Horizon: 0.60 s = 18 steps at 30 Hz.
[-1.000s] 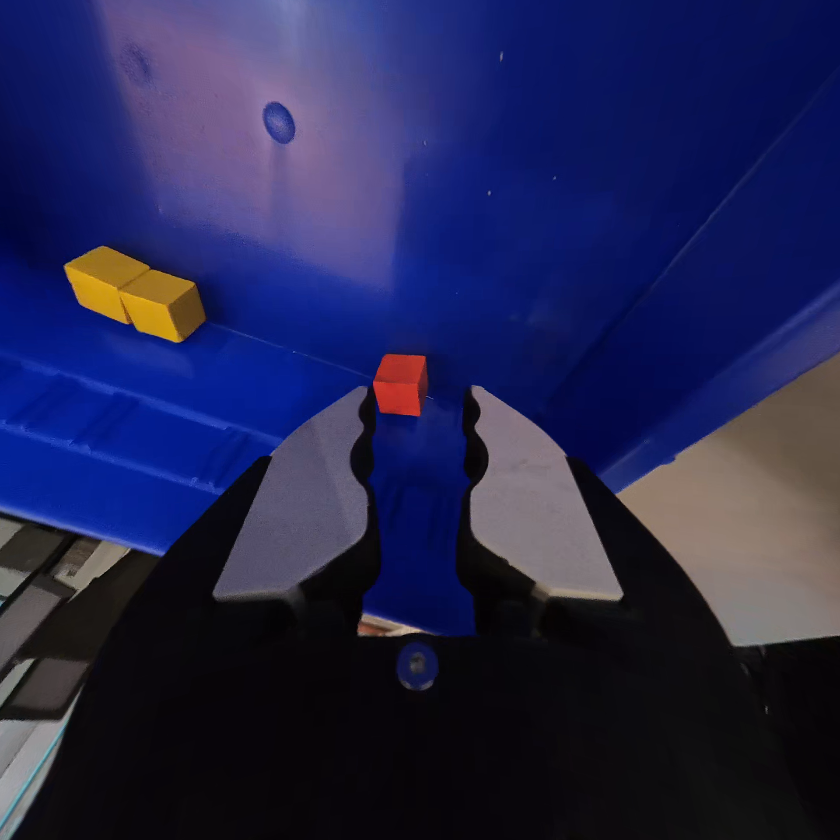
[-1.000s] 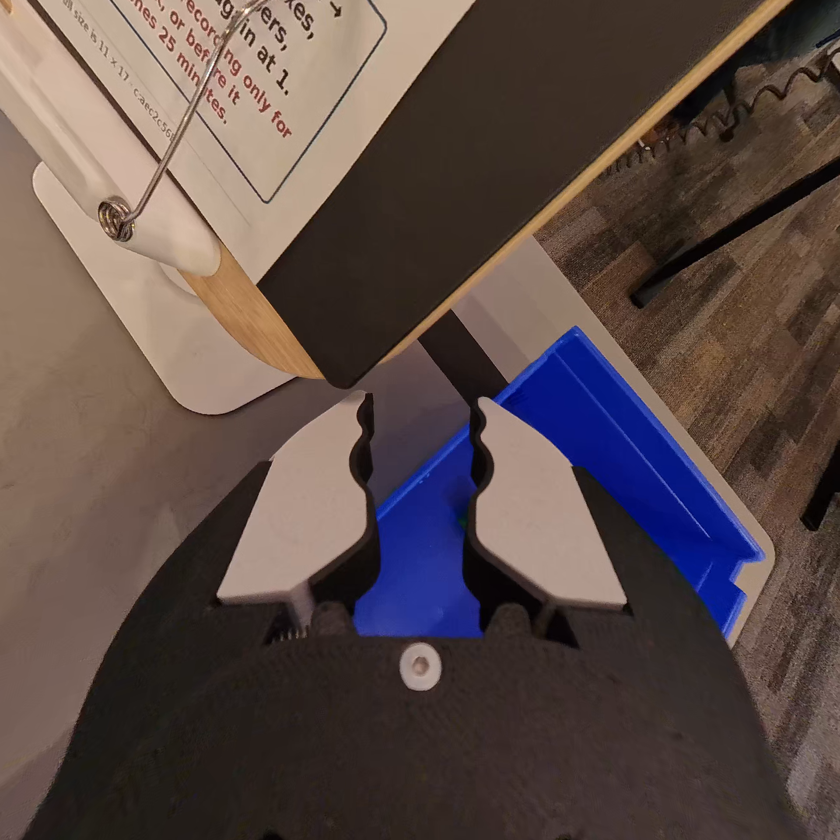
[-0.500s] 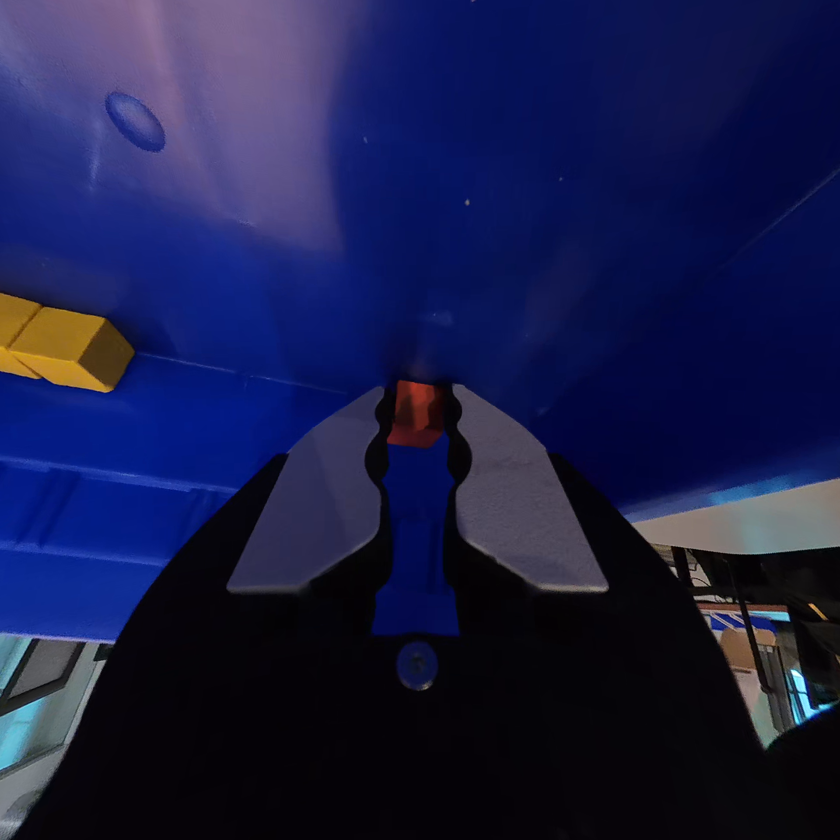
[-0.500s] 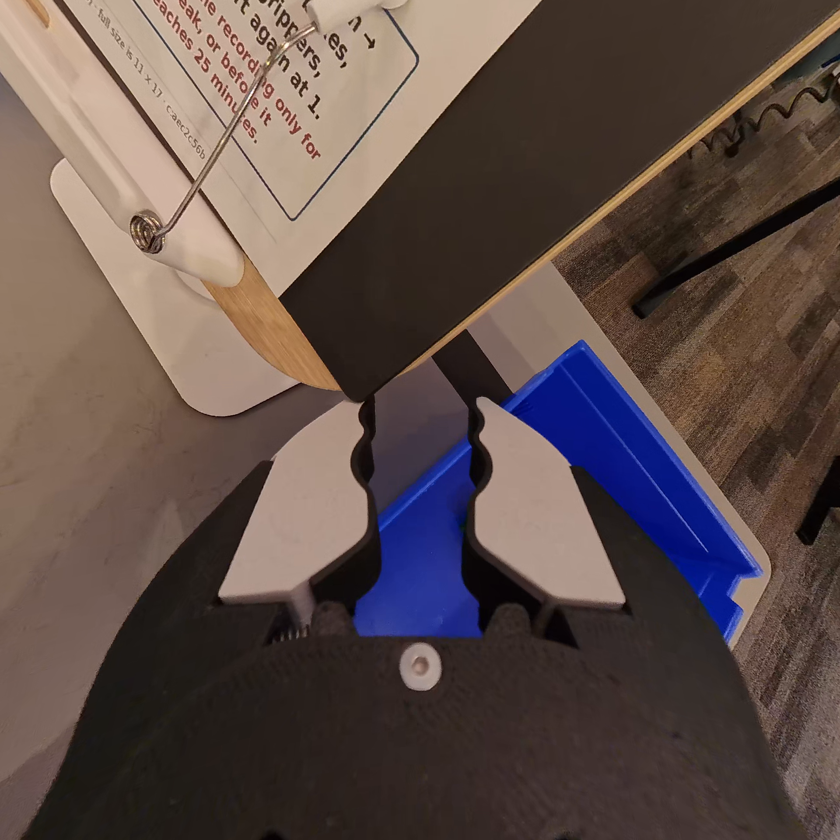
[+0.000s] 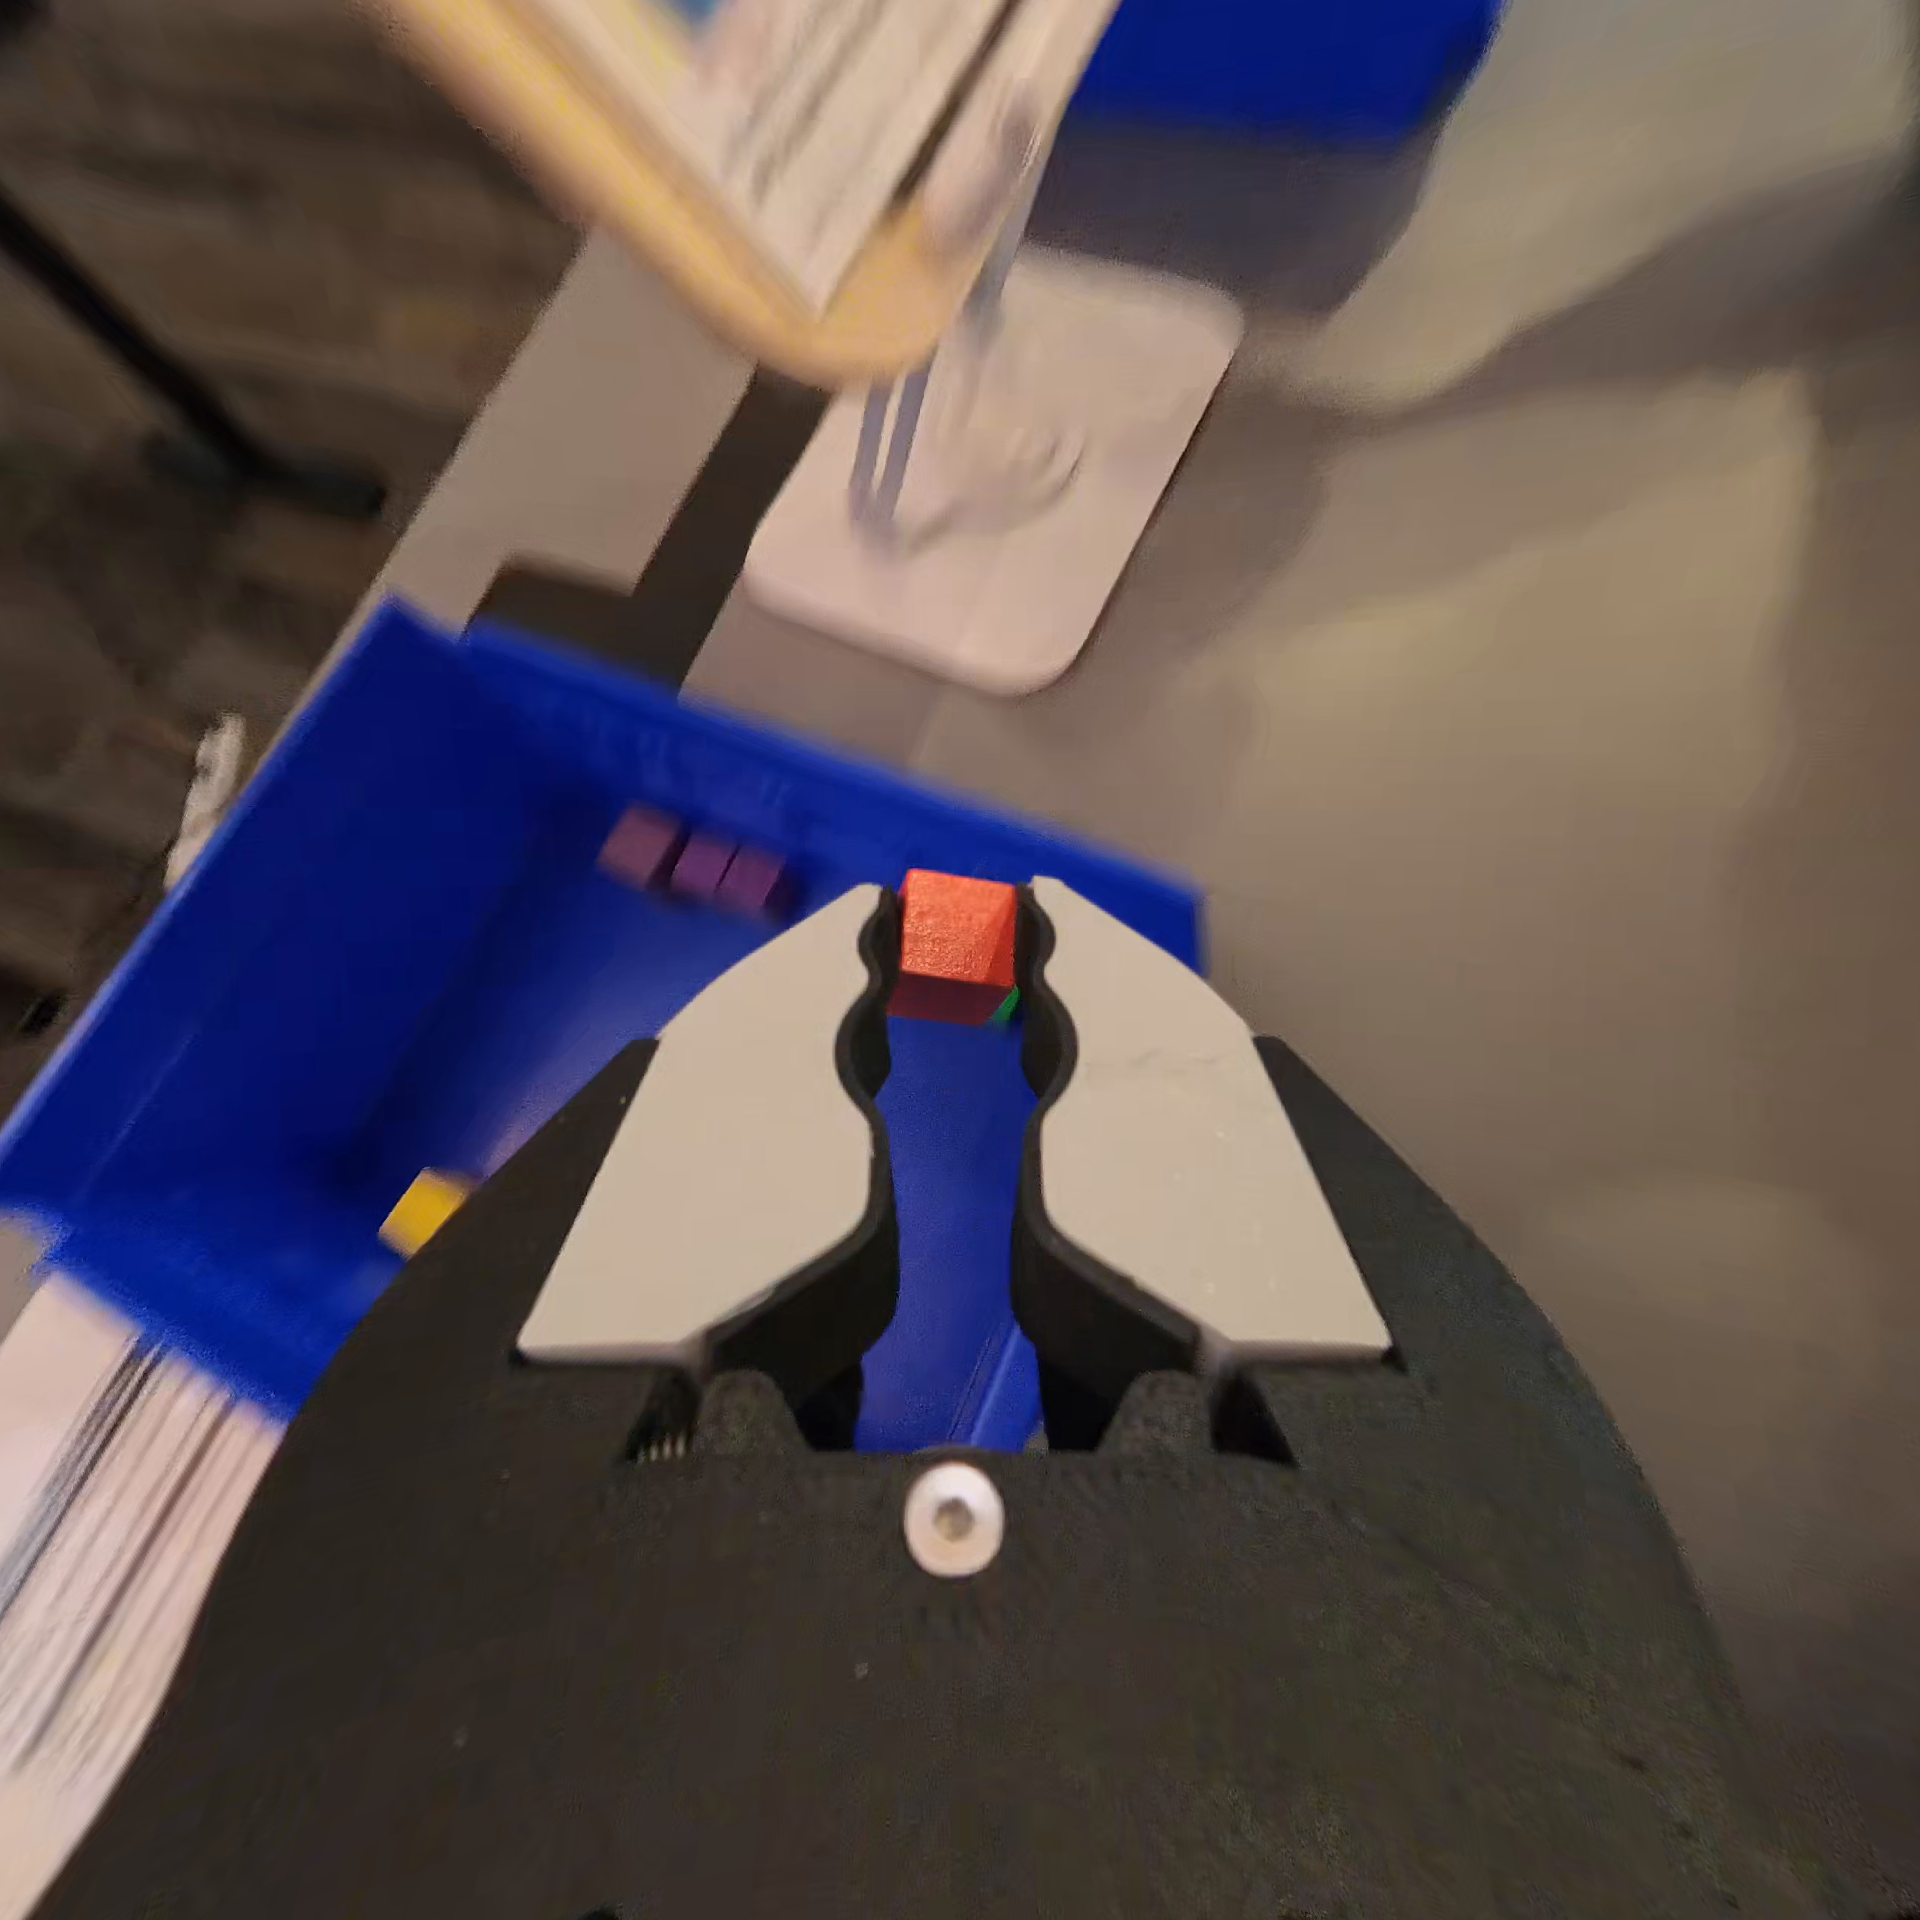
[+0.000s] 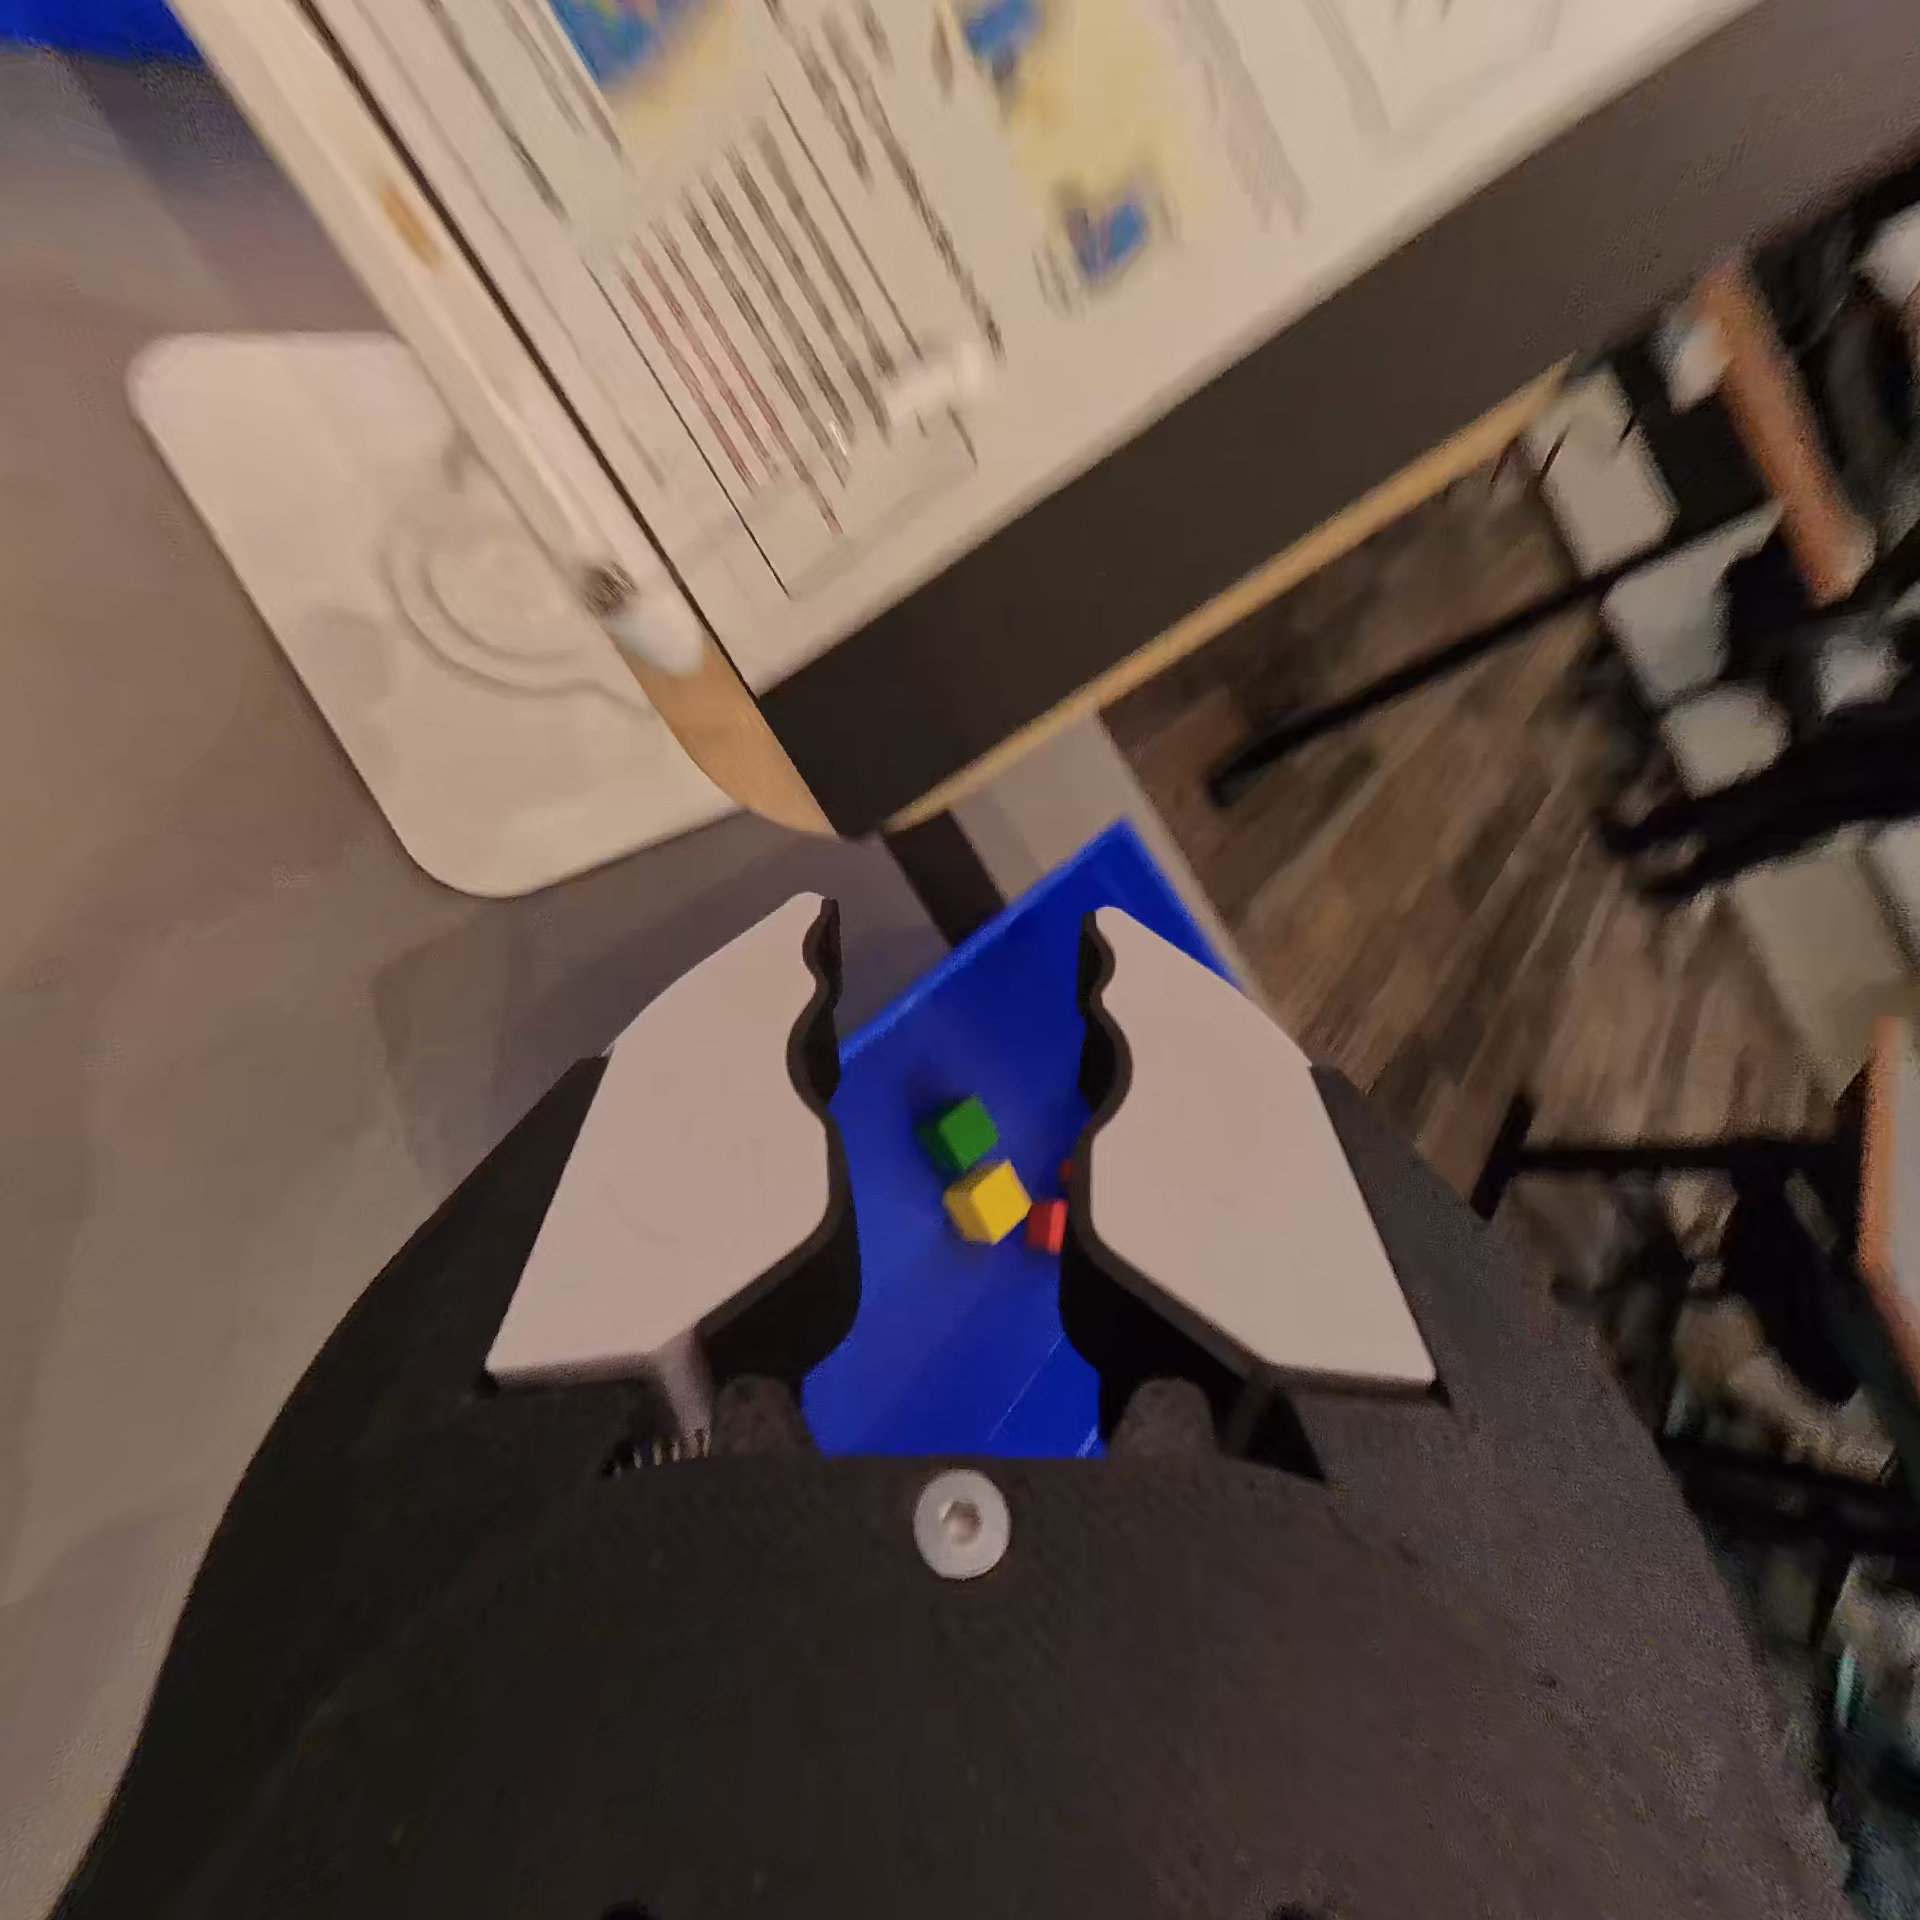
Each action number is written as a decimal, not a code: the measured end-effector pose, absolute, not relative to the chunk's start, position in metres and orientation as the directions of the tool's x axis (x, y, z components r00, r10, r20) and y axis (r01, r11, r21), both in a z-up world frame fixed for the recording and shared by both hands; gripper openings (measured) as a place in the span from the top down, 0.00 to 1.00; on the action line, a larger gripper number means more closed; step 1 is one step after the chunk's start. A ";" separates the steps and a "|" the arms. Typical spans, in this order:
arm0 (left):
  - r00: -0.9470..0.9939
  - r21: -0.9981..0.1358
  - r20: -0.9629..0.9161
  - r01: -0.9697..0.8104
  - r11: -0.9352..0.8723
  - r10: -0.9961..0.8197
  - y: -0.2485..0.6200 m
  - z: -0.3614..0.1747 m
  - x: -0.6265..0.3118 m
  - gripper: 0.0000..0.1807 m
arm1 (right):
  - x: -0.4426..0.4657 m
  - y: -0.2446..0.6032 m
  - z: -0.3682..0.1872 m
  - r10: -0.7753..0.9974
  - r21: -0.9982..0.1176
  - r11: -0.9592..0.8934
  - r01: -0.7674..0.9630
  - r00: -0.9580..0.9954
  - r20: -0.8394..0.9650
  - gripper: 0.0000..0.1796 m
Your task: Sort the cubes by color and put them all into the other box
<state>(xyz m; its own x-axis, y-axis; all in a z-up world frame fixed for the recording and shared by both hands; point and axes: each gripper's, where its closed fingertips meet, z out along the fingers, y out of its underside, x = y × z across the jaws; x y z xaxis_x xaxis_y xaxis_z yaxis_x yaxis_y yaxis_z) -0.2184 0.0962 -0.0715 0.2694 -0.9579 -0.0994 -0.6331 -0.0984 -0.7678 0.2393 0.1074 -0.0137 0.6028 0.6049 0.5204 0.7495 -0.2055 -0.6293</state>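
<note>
While the left gripper [image 5: 956, 914] hangs above a blue box [image 5: 312, 790], its jaws are clamped on a red cube [image 5: 954, 940], which sits at their very tips, clear of the box floor. Inside this box three purple cubes [image 5: 698, 864] lie in a row, touching, against the far wall, and a yellow cube [image 5: 421, 1210] lies near the near wall, partly hidden by the gripper body. A sliver of green [image 5: 1006, 1006] shows just under the held cube; what it belongs to cannot be told from this view. Beyond the box a white stand base [image 5: 997, 540] rests on the grey surface [image 5: 1507, 831], with a blurred clipboard above it. The right gripper [image 6: 956, 925] hovers with its jaws parted at a middling width and nothing between them. Through the gap, down in a blue box [image 6: 997, 966], lie a green cube [image 6: 958, 1132], a yellow cube [image 6: 985, 1200] just beside it, and a red cube [image 6: 1047, 1226] touching the yellow one, half hidden by the right finger. A wooden-edged board with a printed sheet [image 6: 831, 260] leans over the white stand base [image 6: 343, 582] ahead.
</note>
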 end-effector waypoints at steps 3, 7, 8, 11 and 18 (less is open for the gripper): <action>0.196 -0.907 0.002 -0.413 -0.085 -0.981 0.070 -0.040 -0.179 0.88 | 0.190 0.074 0.021 0.612 -0.638 0.091 0.765 0.463 0.642 0.73; -0.015 -0.975 0.130 -0.185 -0.125 -0.991 0.033 -0.014 -0.123 0.89 | 0.105 0.023 0.034 0.567 -0.533 0.467 0.705 0.224 0.793 0.69; -0.058 -0.977 0.154 -0.161 -0.143 -0.986 0.026 -0.011 -0.111 0.89 | 0.085 0.010 0.033 0.540 -0.498 0.550 0.671 0.169 0.825 0.69; -0.187 -0.973 0.208 -0.143 -0.182 -0.960 0.005 -0.010 -0.074 0.89 | 0.035 -0.025 0.019 0.480 -0.404 0.704 0.583 0.028 0.877 0.68; -0.413 -0.950 0.306 -0.185 -0.250 -0.858 -0.037 -0.022 -0.014 0.89 | -0.009 -0.056 -0.013 0.398 -0.285 0.812 0.510 -0.127 0.908 0.70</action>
<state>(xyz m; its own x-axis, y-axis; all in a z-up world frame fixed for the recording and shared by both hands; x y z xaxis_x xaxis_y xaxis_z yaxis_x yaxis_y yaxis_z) -0.0140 -0.0369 -0.0223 -0.4129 -0.8577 0.3064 -0.1849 -0.2505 -0.9503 -0.0085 -0.0564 -0.0133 -0.1268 0.3983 0.9085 0.5096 0.8119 -0.2848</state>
